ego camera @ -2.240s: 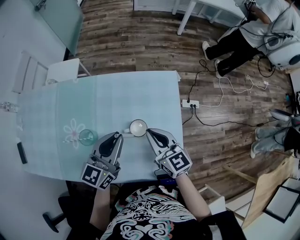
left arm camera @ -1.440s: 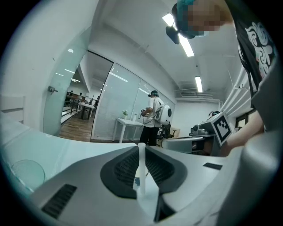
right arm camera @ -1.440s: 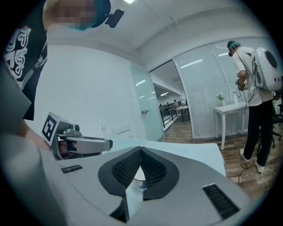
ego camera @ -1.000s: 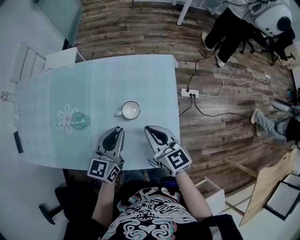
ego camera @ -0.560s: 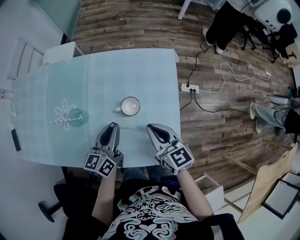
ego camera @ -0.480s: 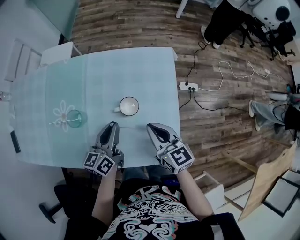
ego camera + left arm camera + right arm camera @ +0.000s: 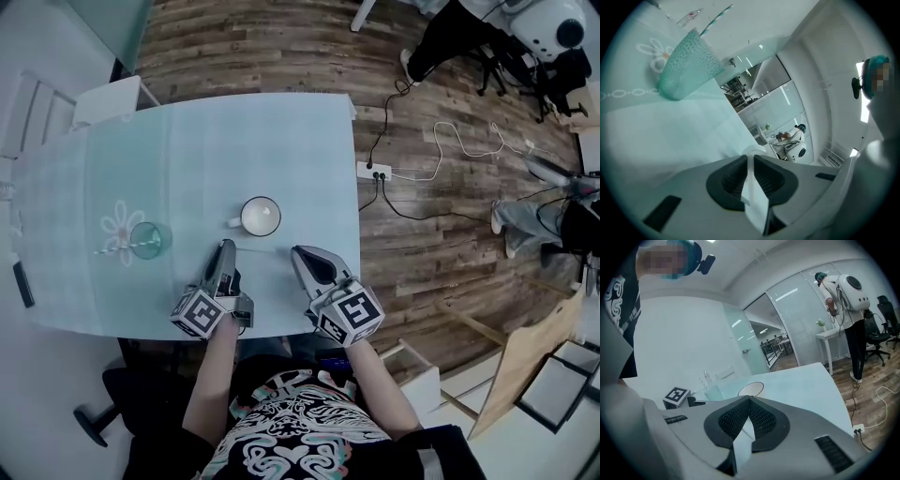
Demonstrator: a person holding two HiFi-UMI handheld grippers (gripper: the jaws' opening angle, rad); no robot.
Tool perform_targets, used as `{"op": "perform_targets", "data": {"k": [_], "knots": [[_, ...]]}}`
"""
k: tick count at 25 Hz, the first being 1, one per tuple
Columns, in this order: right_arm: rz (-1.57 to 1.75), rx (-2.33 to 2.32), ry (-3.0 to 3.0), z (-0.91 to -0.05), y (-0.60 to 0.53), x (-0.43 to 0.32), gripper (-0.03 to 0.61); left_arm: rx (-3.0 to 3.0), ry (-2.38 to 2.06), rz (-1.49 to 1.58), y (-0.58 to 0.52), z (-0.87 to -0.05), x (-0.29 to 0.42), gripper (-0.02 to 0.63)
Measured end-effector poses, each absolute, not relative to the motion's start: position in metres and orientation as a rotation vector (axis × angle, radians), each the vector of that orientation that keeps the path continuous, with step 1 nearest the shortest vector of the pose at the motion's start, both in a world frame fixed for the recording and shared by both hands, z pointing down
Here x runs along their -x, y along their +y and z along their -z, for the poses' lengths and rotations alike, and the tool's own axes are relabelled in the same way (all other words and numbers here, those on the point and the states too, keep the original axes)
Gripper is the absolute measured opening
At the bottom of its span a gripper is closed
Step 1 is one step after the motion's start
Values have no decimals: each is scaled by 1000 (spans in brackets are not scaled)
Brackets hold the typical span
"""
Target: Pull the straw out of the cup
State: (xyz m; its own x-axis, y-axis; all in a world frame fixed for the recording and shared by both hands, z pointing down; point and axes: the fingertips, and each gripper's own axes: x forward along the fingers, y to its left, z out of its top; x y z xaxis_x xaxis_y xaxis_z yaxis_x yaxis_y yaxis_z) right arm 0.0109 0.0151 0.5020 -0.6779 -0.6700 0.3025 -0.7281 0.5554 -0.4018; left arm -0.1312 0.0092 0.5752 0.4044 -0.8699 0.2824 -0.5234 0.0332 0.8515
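Observation:
A green textured glass cup (image 7: 147, 240) stands at the table's left with a striped straw (image 7: 111, 247) leaning out of it to the left. In the left gripper view the cup (image 7: 688, 65) sits far ahead at the upper left, its straw (image 7: 715, 18) poking from the rim. My left gripper (image 7: 225, 247), rolled onto its side, is low over the table to the right of the cup and well apart from it. Its jaws (image 7: 750, 157) show a narrow slit with nothing in it. My right gripper (image 7: 298, 253) hovers beside it, tips (image 7: 749, 398) together and empty.
A white mug (image 7: 261, 216) stands just beyond both grippers, and the mug (image 7: 751, 389) lies straight ahead in the right gripper view. A dark flat object (image 7: 21, 284) lies at the table's left edge. A power strip (image 7: 373, 171) and cables lie on the wooden floor at right.
My left gripper has rolled onto its side and sunk toward the table. The right gripper has dropped slightly. Cup, straw and mug stay where they were.

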Motion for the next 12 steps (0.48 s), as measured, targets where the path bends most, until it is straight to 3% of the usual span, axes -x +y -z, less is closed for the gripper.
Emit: {"op": "perform_targets", "data": {"k": [12], "knots": [[-785,-1209,-2626,-515,16,-6,-2,-1453,-1191,545,8,-591,131,64]]}}
